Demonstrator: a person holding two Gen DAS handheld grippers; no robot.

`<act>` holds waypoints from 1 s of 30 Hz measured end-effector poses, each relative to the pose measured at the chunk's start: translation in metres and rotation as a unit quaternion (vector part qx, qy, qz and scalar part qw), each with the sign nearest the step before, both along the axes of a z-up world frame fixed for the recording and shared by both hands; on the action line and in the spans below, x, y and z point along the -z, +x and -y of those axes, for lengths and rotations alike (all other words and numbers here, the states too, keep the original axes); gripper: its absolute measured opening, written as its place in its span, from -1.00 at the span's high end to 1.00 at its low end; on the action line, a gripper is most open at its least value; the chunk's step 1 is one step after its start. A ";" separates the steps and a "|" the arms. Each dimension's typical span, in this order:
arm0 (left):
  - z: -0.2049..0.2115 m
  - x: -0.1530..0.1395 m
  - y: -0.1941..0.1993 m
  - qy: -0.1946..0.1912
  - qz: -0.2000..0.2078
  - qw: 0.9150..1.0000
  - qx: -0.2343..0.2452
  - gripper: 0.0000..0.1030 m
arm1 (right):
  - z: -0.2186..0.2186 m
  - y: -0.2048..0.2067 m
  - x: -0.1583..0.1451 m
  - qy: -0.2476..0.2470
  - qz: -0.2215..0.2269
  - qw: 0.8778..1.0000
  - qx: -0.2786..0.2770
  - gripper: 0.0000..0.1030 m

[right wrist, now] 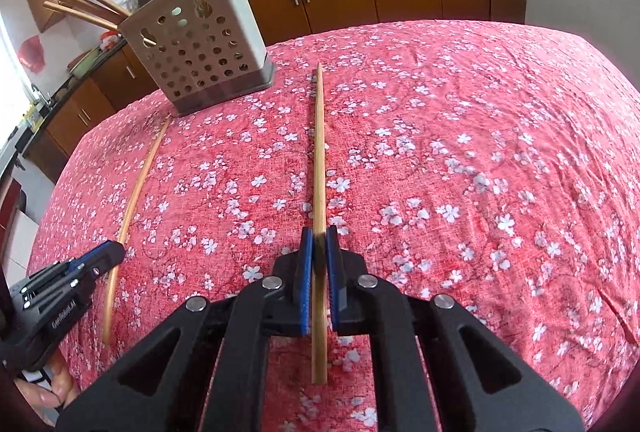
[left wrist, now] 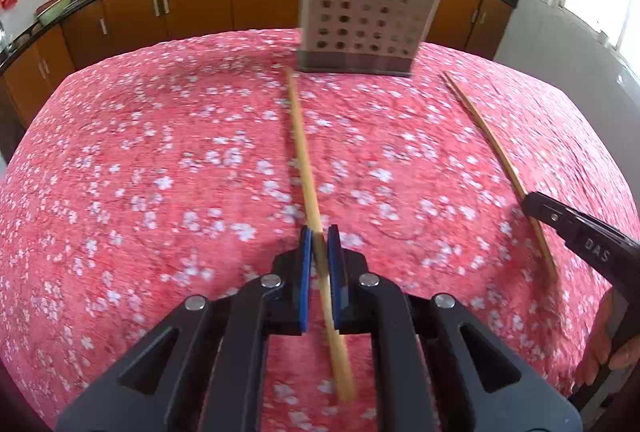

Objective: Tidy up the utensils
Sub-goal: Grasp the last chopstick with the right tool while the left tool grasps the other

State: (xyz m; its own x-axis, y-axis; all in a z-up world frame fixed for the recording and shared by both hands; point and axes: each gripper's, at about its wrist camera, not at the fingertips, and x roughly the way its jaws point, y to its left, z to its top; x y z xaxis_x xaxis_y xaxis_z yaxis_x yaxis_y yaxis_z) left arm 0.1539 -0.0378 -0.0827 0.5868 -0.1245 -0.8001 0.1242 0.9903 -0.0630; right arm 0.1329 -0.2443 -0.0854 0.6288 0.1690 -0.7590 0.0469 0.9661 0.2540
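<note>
In the left wrist view, the left tongs (left wrist: 319,244) are closed narrow on a chopstick (left wrist: 306,168), gripped toward its near, thicker end; its long axis runs straight out along the tongs toward the far edge of the worktop (left wrist: 120,152), and its tip ends just short of the near left corner of the perforated holder (left wrist: 368,12). The holder stands upright near the far edge, dead ahead and slightly right, already carrying several chopsticks. At the right edge of this view the right tongs (left wrist: 528,202) pinch a second chopstick (left wrist: 496,148). In the right wrist view, those right tongs (right wrist: 319,246) are likewise closed narrow on their chopstick (right wrist: 319,152), which points straight ahead toward the far edge, while the holder (right wrist: 196,52) lies ahead and off to the left, well apart from the stick's tip. The left tongs (right wrist: 116,252) sit lower left with their stick (right wrist: 140,176) aimed at the holder's base. The left side looks nearer and better lined up; either stick must be tipped upright, I judge, to drop in.
</note>
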 end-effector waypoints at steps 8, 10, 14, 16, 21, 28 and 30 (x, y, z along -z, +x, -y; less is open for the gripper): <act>-0.056 0.000 0.031 0.021 -0.003 0.998 -0.061 0.83 | 0.000 0.031 0.001 -0.041 0.000 0.999 -0.001 0.85; -0.068 0.000 0.039 0.026 -0.001 0.997 -0.073 0.81 | 0.002 0.040 0.001 -0.052 0.000 0.999 0.003 0.85; -0.083 0.002 0.049 0.019 0.002 0.996 -0.081 0.70 | 0.008 0.056 0.003 -0.066 0.000 0.998 0.012 0.84; -0.088 0.003 0.054 0.017 0.007 0.997 -0.080 0.54 | 0.008 0.061 0.004 -0.074 0.002 0.997 0.013 0.84; -0.088 0.005 0.058 0.009 0.019 0.997 -0.068 0.34 | 0.007 0.069 0.006 -0.095 0.011 0.995 0.007 0.83; -0.089 0.003 0.057 -0.012 0.020 0.997 -0.069 0.33 | 0.011 0.075 0.010 -0.080 0.011 0.997 0.007 0.82; -0.089 0.002 0.056 -0.012 0.020 0.997 -0.069 0.33 | 0.013 0.073 0.010 -0.080 0.011 0.997 0.007 0.82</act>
